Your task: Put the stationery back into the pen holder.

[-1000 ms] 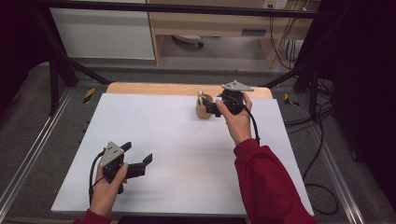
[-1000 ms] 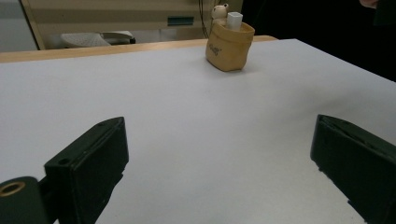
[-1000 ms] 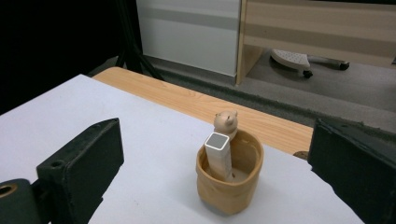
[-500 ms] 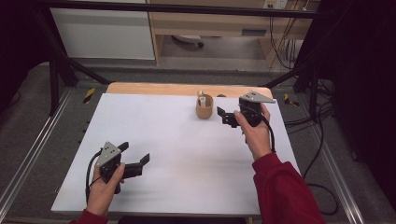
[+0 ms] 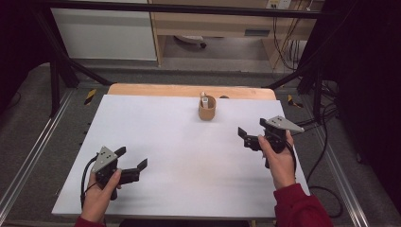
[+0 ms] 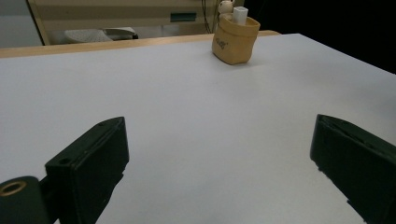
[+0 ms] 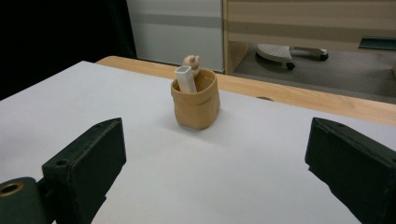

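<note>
White table [image 5: 179,156] is carrying everything, with a wooden strip showing along its far edge. Both tools are hovering over it with nothing between their jaws. The left tool [image 5: 134,166] is sitting at the near left, jaws spread wide and released; the right tool [image 5: 244,137] is sitting at the right, likewise gaping and released.

A tan pouch [image 5: 206,109] is standing upright ahead and to the left of the right tool, near the far edge, and well apart from both tools. In the right gripper view the pouch [image 7: 196,105] is lying dead ahead between the jaws but farther off; in the left gripper view it [image 6: 235,39] is far ahead and to the right. A white tube [image 7: 185,78] and a small knobbed peg [image 7: 192,62] are poking out of its top.

Judging by this, the filling step is looking finished and the hands are resting clear. If more is wanted, the next move is calling for the right tool to be easing forward, closing on one item's top without tipping the soft pouch.
</note>
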`<state>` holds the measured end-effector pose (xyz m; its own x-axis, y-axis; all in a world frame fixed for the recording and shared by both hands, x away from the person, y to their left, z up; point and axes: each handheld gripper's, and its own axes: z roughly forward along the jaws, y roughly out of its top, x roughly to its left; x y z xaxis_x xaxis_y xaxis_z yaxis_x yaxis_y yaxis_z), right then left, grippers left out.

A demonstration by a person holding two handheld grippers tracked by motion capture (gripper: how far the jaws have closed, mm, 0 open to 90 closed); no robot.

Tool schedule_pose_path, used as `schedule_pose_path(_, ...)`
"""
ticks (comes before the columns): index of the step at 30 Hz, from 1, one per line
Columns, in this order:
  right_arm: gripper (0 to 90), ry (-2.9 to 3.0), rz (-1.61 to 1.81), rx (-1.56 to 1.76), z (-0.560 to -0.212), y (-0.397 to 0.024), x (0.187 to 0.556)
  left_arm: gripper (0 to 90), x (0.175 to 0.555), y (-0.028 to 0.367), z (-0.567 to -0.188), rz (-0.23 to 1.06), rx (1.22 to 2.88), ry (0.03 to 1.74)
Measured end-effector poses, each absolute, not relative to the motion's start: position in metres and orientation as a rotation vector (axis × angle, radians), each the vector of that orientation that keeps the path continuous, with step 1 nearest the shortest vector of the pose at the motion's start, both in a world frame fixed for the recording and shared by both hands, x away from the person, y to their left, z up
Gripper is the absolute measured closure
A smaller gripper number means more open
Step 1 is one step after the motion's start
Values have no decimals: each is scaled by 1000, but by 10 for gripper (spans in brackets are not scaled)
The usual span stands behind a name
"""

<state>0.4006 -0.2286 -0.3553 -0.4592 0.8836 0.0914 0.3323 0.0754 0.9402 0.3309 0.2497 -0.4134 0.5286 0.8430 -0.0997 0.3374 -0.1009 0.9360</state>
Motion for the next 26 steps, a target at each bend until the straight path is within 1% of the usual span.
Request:
schedule_pose_path(7, 55, 1812, 1363, 1200, -378, -242, 378, 52, 325, 257, -413, 578, 1687, 1009)
schedule_pose_path(16, 57, 1908, 1260, 1195, -424, -240, 356, 53, 318, 258, -415, 584, 1726, 996)
schedule_pose_path(21, 46, 2035, 1212, 1187, -444, -227, 354, 53, 316, 258, -416, 573, 1733, 997)
schedule_pose_path(26, 38, 2106, 1119, 1202, -456, -216, 360, 54, 317, 255, -417, 569, 1746, 997)
